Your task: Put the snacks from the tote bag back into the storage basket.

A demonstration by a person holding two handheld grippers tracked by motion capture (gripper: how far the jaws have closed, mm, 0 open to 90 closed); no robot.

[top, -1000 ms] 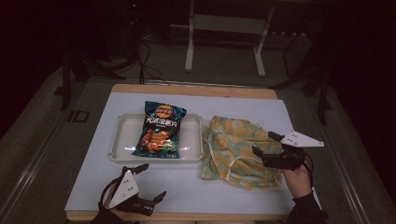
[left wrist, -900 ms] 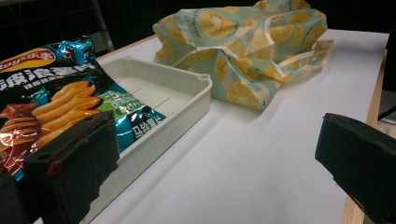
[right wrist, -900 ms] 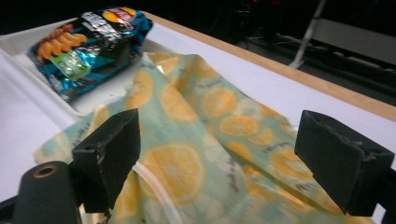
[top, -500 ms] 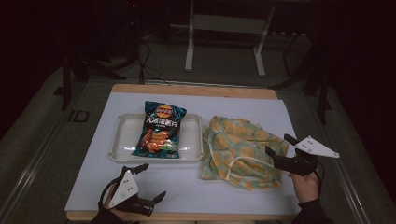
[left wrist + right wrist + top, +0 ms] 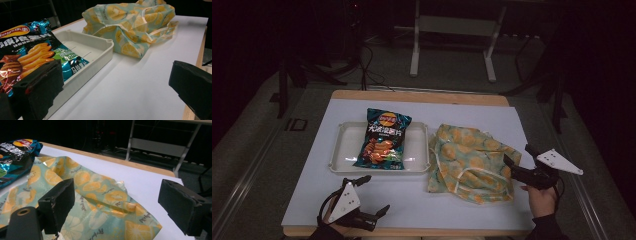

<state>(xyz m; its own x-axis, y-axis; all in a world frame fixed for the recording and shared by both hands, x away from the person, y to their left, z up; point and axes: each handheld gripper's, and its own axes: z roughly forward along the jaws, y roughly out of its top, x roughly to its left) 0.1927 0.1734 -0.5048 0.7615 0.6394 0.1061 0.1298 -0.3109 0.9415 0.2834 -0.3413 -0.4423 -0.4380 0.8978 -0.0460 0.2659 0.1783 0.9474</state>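
Beside the tray (image 5: 339,150) holding chips (image 5: 383,139) lies a bag (image 5: 472,162); both the left gripper (image 5: 374,195) and right gripper (image 5: 518,159) gape empty.

On the desk (image 5: 312,195) we count one white tray (image 5: 343,157), and one bag of chips (image 5: 383,139) lying in it. Beside the tray we count one crumpled cloth bag with a citrus print (image 5: 469,162). We count two claws: the left claw (image 5: 373,196) and the right claw (image 5: 518,159), each with two black jaws.
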